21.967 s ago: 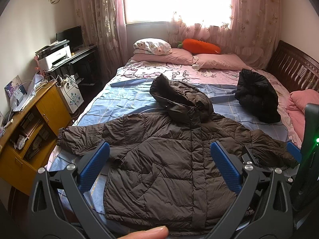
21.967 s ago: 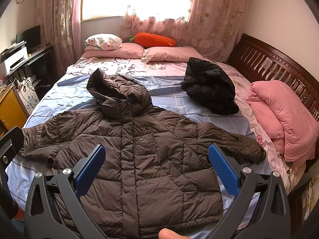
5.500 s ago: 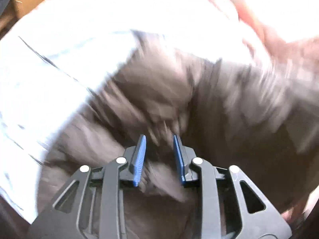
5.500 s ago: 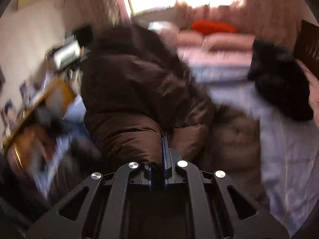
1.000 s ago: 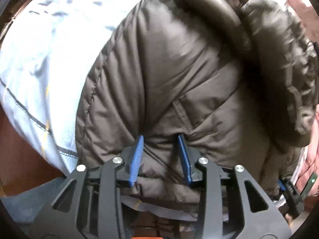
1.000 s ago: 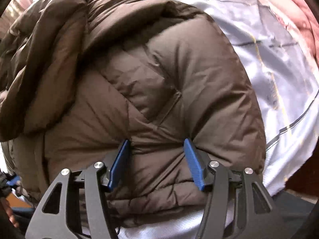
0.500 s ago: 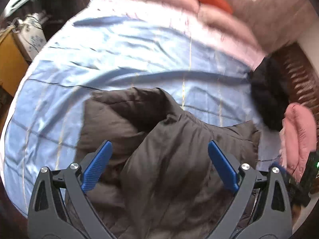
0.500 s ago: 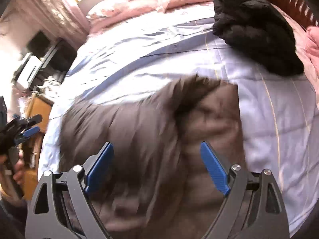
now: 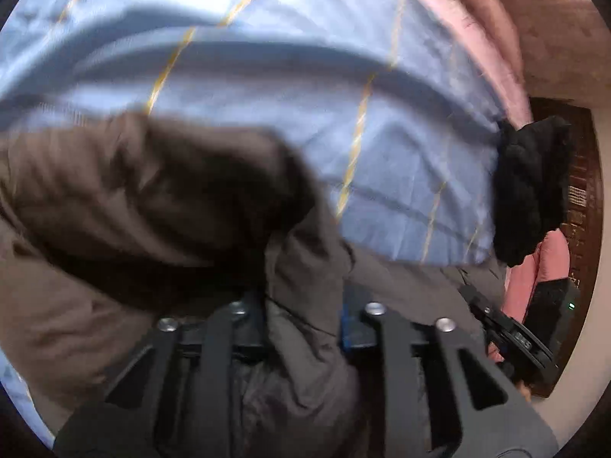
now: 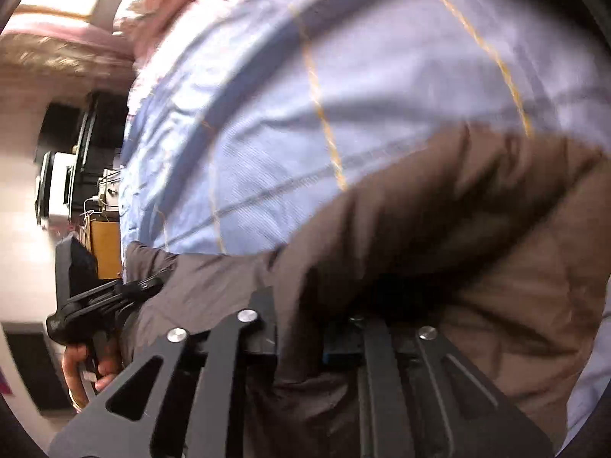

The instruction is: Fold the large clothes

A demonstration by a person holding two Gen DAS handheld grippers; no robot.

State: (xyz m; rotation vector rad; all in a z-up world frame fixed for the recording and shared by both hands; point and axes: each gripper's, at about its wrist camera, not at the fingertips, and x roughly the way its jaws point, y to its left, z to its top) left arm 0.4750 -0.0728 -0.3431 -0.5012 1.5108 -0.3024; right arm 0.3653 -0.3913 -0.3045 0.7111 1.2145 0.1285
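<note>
The brown puffer jacket [image 9: 133, 210] lies folded in a thick bundle on the blue checked bed sheet [image 9: 267, 76]. In the left wrist view my left gripper [image 9: 301, 313] is closing, and a raised fold of the jacket is pinched between its pads. My right gripper [image 10: 299, 324] is closing too, with another fold of the jacket [image 10: 477, 210] squeezed between its fingers. Each view shows the other gripper low at the jacket's side: the right one [image 9: 508, 336], and the left one [image 10: 95, 305] with a hand [image 10: 84, 362] on its grip. Both views are blurred.
A black jacket [image 9: 530, 191] lies on the sheet near the dark wooden headboard [image 9: 584, 191], above a pink blanket [image 9: 546, 263]. A yellow cabinet [image 10: 105, 244] and a white printer [image 10: 57, 187] stand beside the bed. Bare sheet [image 10: 343, 57] stretches beyond the jacket.
A second ago both grippers held the bundle; half a second ago they hung wide open above it. Both have now dropped low and closed on folds of the jacket.
</note>
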